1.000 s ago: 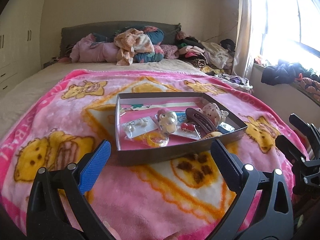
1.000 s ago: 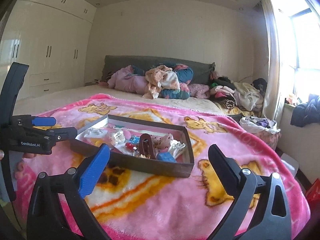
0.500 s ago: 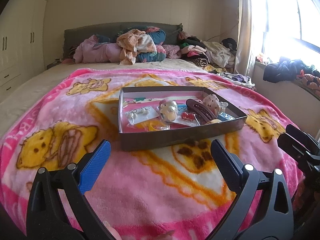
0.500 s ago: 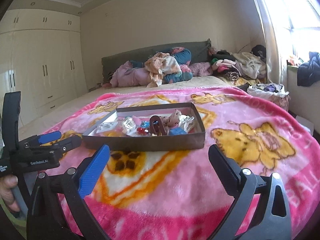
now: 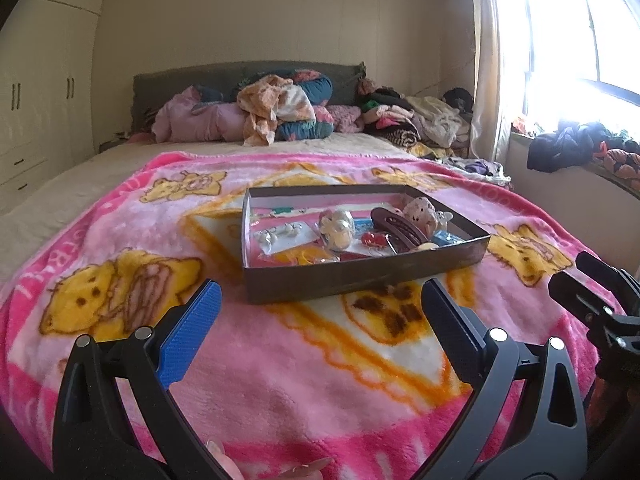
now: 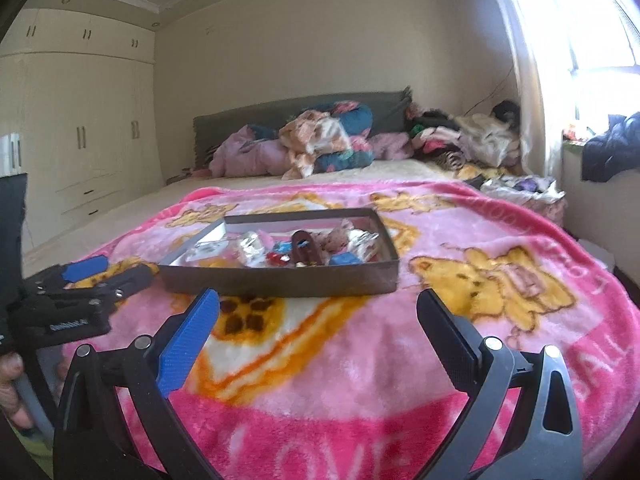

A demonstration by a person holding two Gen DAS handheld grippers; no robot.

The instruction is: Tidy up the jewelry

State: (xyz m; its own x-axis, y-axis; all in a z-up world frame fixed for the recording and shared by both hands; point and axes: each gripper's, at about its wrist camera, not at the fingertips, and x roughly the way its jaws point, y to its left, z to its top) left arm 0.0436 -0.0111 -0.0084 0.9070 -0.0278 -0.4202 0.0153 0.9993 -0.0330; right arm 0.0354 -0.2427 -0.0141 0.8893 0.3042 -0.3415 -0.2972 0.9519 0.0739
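While both grippers' fingers (image 5: pixel 188 336) (image 6: pixel 448 340) stand apart, the blanket (image 6: pixel 440 360) reads, perhaps, "LOVE".

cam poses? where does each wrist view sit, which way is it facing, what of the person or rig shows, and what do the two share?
Left wrist: on the left gripper, low over the pink blanket, facing the headboard; right gripper at its right edge.
Right wrist: on the right gripper, same heading from further right; left gripper and a hand at its left edge.
Shared: open jewelry box, blanket, clothes pile.
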